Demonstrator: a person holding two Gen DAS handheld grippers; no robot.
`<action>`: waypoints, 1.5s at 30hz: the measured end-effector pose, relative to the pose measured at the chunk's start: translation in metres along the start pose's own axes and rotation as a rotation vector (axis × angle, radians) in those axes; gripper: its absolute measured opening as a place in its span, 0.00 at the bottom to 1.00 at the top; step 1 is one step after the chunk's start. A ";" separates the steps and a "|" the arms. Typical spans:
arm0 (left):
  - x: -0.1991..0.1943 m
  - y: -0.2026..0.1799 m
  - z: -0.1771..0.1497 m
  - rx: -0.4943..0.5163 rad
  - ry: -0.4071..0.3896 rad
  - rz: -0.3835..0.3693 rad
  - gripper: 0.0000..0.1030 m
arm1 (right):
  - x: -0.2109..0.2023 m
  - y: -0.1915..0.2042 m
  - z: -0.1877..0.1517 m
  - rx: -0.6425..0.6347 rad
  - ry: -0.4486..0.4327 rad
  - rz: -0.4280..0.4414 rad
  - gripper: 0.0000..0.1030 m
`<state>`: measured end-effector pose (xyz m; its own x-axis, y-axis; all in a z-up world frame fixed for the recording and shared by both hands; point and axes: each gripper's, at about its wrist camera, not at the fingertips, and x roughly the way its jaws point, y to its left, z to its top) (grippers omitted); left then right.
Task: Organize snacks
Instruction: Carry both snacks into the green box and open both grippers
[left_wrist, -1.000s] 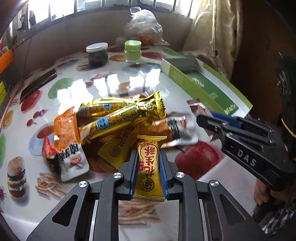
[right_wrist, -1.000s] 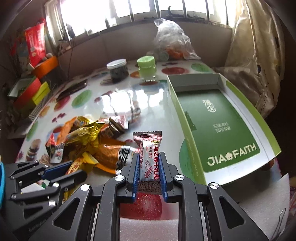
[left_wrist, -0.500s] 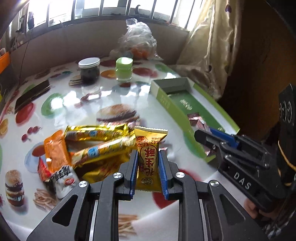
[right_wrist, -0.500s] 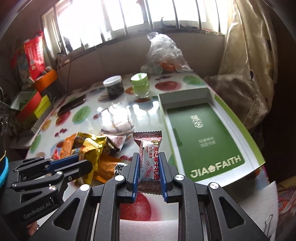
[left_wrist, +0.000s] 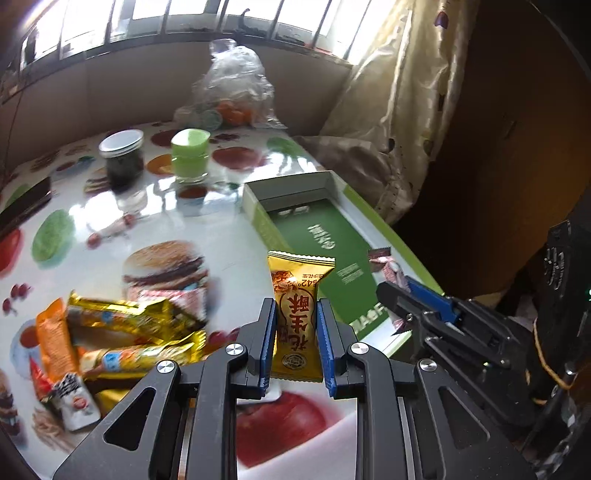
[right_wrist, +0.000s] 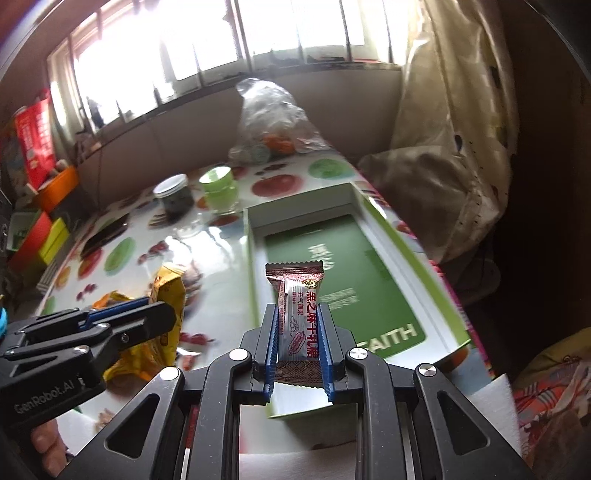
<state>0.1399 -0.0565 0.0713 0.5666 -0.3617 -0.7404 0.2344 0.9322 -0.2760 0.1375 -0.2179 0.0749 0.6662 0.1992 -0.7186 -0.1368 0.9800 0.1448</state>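
Observation:
My left gripper is shut on a yellow snack packet, held upright above the table just left of the green box. My right gripper is shut on a red-and-white packet, held over the near part of the green box. In the left wrist view, the right gripper reaches in from the right with its packet over the box's near corner. A pile of gold and orange snack packets lies on the table at the lower left.
A dark jar and a green-lidded jar stand behind the box, and a clear plastic bag lies further back. A curtain hangs past the table's right edge. Coloured boxes sit far left. A hand holds the left gripper.
Both grippers have risen and moved right towards the green box, each still gripping its packet. The snack pile has slid to the lower left of the left wrist view.

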 end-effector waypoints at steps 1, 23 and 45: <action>0.002 -0.002 0.002 -0.001 0.002 -0.004 0.22 | 0.002 -0.005 0.000 0.006 0.003 -0.007 0.18; 0.067 -0.034 0.027 -0.024 0.085 -0.042 0.22 | 0.034 -0.046 0.008 -0.002 0.058 -0.068 0.18; 0.069 -0.030 0.024 -0.028 0.104 -0.020 0.22 | 0.035 -0.049 0.004 -0.015 0.055 -0.068 0.40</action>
<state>0.1910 -0.1101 0.0429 0.4769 -0.3775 -0.7938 0.2213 0.9256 -0.3072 0.1702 -0.2592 0.0457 0.6333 0.1314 -0.7626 -0.1042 0.9910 0.0842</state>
